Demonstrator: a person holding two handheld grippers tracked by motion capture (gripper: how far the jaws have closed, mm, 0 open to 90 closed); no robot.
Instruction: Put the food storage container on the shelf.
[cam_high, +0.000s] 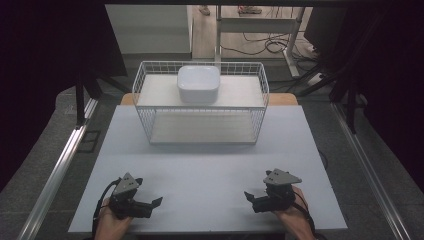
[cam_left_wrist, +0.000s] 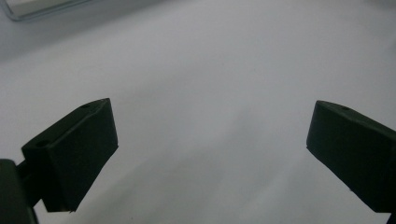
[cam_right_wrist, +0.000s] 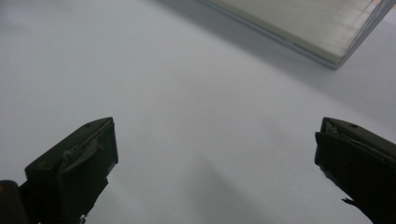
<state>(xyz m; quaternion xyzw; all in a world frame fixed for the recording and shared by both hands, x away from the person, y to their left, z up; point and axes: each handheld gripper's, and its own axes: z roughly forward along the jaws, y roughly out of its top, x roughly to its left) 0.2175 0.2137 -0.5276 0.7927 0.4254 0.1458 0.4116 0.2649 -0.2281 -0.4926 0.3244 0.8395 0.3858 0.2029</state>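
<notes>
We see the white dish (cam_high: 198, 83) on the wire rack (cam_high: 145, 100), long axis crosswise; left gripper (cam_high: 155, 204) and right gripper (cam_high: 248, 196) both gape, empty.

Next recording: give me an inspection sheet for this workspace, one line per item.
Surface: white table, bare between the grippers.
Job's things: white bowl upside down on the top shelf of a white wire rack at the far edge; lower shelf bare.
Clutter: nothing seen.
Grippers: left gripper and right gripper low over the near edge, jaws apart, holding nothing.
Cables: one trails from each gripper; more lie on the floor beyond.
Surroundings: metal rails either side, dark curtains, grey floor.
</notes>
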